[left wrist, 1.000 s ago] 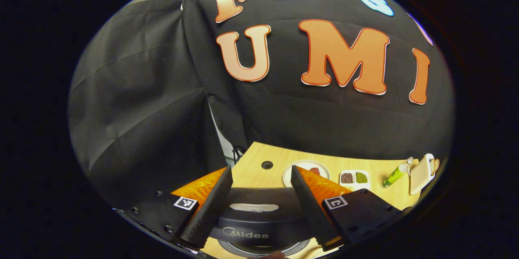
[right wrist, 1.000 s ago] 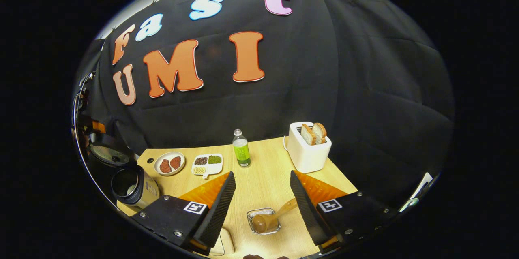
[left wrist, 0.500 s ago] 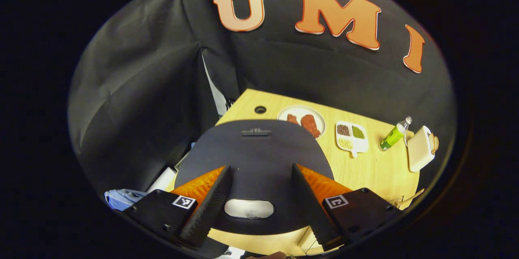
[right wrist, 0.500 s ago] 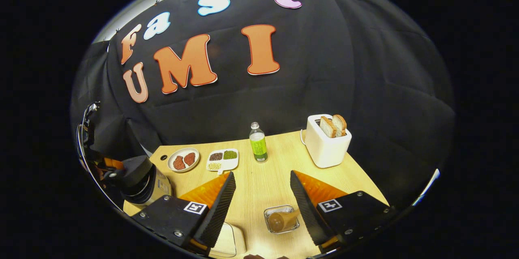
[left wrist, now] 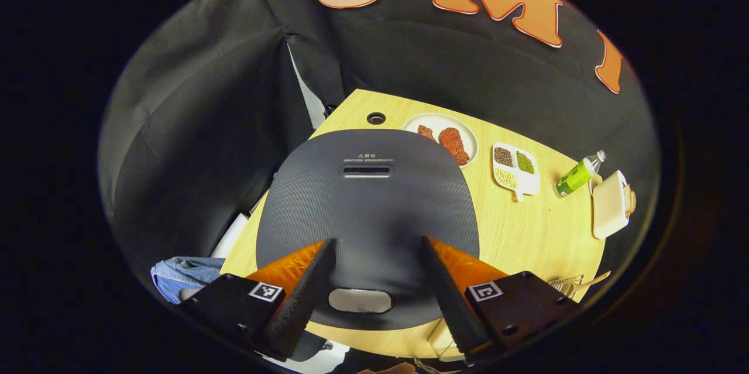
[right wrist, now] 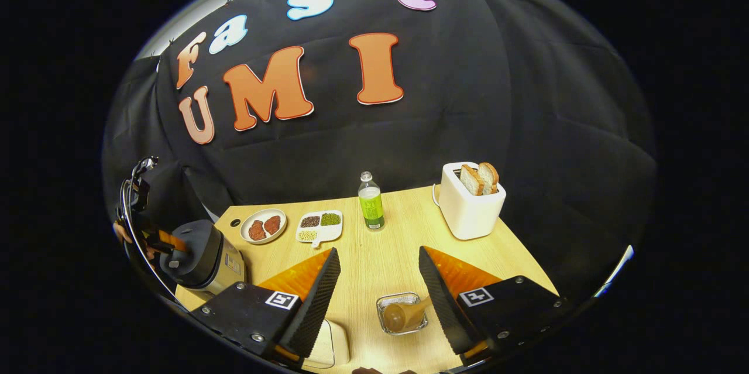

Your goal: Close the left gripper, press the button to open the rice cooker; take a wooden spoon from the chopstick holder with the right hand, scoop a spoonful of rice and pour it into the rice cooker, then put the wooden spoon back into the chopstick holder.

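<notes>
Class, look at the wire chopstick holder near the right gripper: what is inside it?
Inside the chopstick holder stands a wooden spoon, bowl up. Its handle runs behind the right gripper's finger, so its end is hidden.

One toaster (right wrist: 470, 208), two bread slices (right wrist: 479, 178)

On the bench (right wrist: 386, 257): a plate (right wrist: 263, 225) with 2 reddish pieces, a 3-part dish (right wrist: 319, 227) (grains, beans), a bottle (right wrist: 371, 202), a toaster (right wrist: 471, 208) holding 2 slices.
</notes>
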The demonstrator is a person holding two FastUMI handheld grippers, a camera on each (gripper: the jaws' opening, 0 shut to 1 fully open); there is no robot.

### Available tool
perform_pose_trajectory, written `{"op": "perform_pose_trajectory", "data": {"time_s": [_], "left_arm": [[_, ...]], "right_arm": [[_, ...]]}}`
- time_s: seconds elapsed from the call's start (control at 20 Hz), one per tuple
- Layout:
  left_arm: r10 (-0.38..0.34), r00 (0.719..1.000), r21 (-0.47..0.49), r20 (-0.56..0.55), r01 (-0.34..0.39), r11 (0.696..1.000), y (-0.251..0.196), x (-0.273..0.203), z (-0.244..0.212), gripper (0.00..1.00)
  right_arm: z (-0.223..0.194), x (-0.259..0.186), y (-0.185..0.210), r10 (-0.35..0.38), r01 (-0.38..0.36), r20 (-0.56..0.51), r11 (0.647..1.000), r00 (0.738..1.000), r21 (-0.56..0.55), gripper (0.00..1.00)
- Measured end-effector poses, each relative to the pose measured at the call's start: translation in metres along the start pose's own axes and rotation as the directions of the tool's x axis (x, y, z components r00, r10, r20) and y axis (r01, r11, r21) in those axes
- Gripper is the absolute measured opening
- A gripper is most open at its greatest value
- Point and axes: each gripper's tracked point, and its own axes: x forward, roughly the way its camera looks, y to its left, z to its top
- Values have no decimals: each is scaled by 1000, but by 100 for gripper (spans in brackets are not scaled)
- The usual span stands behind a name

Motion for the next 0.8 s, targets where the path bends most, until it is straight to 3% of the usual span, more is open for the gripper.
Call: {"op": "perform_pose_trajectory", "data": {"time_s": [0.4,0.8], "left_arm": [[5,999,-16,-34,-5,1000,-2,3,-1,100],[1,997,-5,74,-1,1000,-3,4,3,99]], "right_arm": [[-4,5,14,29,-29,-16,999,999,-35,84],[10,-1,20,44,-43,24,998,999,-51,84]]}}
